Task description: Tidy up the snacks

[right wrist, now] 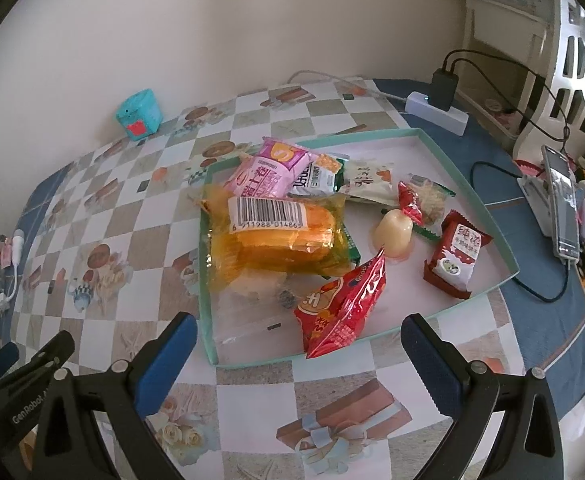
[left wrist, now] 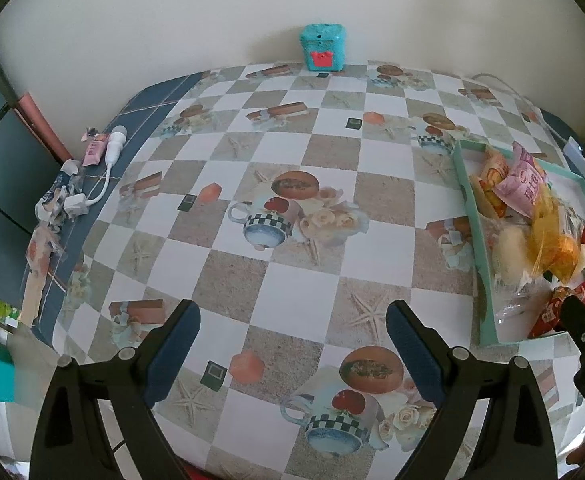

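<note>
Covering the table [left wrist: 292, 280] is a glossy oilcloth printed in tan and white checks with cups, roses, starfish and ribboned boxes; a blue tiled border runs along its left edge in the left wrist view. Both pairs of tongs stand wide open with nothing between their ribbed blue pads: the left gripper [left wrist: 292, 344] hangs over bare cloth at the bottom of its frame, and the right gripper [right wrist: 298, 356] sits at the bottom of its own, just short of the near rim of the tray.

Shallow and rectangular, the pale green tray [right wrist: 484, 216] fills the centre of the right wrist view and the right edge of the left one. Inside it lie the snacks: a crinkly clear yellow bag [right wrist: 276, 240] of orange cakes with a white barcode sticker, a pink pack [right wrist: 268, 172] with Chinese writing behind it, a shiny red foil bag [right wrist: 344, 304] leaning over the near rim, a small translucent jelly cup [right wrist: 392, 236], a dark red wafer pack [right wrist: 452, 256] to the right, and white and green sachets at the back.

At the far wall stands a teal cube-shaped toy [right wrist: 139, 114] with a red mouth. A white power strip [right wrist: 436, 114] with a black plug sits in the upper right, cables trailing to a phone [right wrist: 560, 204] propped at the right edge. Torn wrappers and a white cable [left wrist: 100, 184] lie at the left border. "GenRobot" reads on the black gripper body at the lower left of the right wrist view.
</note>
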`<state>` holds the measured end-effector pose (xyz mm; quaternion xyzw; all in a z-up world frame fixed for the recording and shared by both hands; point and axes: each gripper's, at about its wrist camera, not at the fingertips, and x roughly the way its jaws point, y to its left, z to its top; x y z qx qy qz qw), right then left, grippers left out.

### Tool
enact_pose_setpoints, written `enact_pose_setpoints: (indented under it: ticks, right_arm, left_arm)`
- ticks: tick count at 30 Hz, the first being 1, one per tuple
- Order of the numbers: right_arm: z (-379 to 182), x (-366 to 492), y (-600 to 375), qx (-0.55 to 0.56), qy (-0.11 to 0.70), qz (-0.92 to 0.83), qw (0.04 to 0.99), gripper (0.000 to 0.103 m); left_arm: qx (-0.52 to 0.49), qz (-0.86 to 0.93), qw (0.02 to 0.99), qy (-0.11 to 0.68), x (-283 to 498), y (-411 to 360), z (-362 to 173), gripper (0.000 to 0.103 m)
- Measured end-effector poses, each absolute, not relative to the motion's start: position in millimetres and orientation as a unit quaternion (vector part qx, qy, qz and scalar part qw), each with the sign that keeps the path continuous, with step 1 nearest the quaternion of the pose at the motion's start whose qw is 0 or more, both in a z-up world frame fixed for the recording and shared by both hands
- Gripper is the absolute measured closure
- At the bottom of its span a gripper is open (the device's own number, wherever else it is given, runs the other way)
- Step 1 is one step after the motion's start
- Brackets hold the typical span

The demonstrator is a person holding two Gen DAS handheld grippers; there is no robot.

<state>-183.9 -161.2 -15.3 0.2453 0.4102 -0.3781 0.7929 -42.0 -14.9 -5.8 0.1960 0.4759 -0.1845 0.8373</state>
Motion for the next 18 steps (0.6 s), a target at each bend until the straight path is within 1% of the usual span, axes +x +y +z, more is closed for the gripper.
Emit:
enact_pose_setpoints:
  ticks: [18]
  right_arm:
    - [-17.6, -180.8, -159.2, 0.243, 0.416, -0.374, 0.792, 0.0]
  left_arm:
    - [0.196, -0.184, 0.835, 0.481, -41.4, -14.7, -8.6, 0.009]
